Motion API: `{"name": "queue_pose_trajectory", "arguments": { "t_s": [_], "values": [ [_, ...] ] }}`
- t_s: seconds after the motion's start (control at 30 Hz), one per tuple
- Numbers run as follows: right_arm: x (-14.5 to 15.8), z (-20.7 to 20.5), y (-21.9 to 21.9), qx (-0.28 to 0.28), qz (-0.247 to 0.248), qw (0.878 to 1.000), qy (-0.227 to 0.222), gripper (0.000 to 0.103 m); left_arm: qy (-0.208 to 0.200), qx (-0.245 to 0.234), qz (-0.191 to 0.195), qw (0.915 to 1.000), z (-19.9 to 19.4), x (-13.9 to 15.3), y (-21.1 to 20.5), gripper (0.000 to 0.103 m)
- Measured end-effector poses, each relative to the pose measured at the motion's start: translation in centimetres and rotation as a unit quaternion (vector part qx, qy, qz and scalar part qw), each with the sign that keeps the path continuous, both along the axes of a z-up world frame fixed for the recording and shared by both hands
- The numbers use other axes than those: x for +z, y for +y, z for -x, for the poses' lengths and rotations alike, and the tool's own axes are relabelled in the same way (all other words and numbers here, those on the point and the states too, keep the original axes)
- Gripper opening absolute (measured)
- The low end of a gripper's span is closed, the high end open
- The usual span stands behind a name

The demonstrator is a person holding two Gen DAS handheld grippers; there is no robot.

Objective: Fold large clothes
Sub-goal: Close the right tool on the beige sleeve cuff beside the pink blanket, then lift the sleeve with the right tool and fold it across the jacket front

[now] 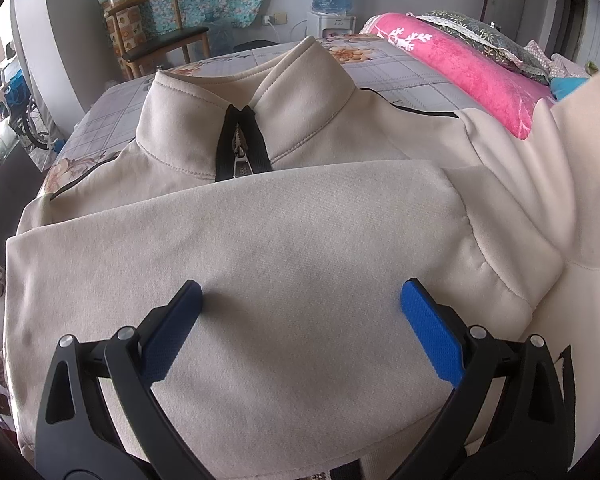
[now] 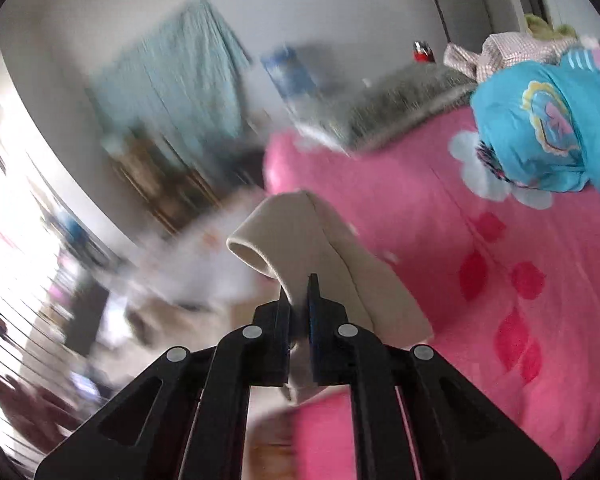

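Left tongs (image 1: 300,300) gape wide over the beige jacket (image 1: 284,240) — right tongs (image 2: 299,290) pinch its sleeve (image 2: 300,232).

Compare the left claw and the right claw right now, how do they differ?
The left claw is wide open; the right claw is shut on a sleeve. The left claw holds nothing and sits over the other sleeve, which lies folded across the jacket; the right claw's sleeve is lifted above the pink blanket. The left view is sharp, the right motion-blurred. Both share black frames and blue pads.
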State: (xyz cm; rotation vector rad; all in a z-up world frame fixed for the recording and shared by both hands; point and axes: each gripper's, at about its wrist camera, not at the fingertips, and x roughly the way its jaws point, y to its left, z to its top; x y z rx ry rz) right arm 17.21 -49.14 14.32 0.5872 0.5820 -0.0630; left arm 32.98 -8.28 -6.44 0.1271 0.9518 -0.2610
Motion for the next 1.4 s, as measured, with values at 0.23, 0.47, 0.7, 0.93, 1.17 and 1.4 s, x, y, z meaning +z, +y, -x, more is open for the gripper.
{"name": "queue_pose_trajectory", "arguments": {
  "t_s": [0.23, 0.47, 0.7, 0.93, 1.17, 1.4],
  "values": [
    [6.0, 0.9, 3.6, 0.026, -0.108, 0.992, -0.054, 0.007, 0.001, 0.025, 0.034, 0.9991, 0.7, 3.2, 2.4, 0.096],
    [8.0, -0.9, 11.6, 0.08, -0.143, 0.984, -0.072, 0.007, 0.037, 0.036, 0.032, 0.9981, 1.8, 4.3, 7.4, 0.069],
    [7.7, -4.9, 21.7, 0.14, -0.134, 0.979, -0.067, 0.007, 0.088, 0.053, 0.085, 0.9911, 3.0, 1.6, 14.6, 0.034],
    [3.6, -9.7, 35.5, 0.24, -0.118, 0.963, -0.035, 0.008, 0.096, 0.034, 0.108, 0.9888, 4.7, 1.7, 17.7, 0.031],
    [-3.4, -11.7, 44.4, 0.341, -0.061, 0.936, 0.062, 0.039, 0.093, 0.016, 0.133, 0.9865, 7.0, 2.7, 20.8, 0.031],
    [-4.1, -10.3, 35.9, 0.283, -0.019, 0.957, 0.063, 0.056, 0.078, 0.007, 0.143, 0.9866, 7.4, 3.8, 22.1, 0.031]
  ]
}}
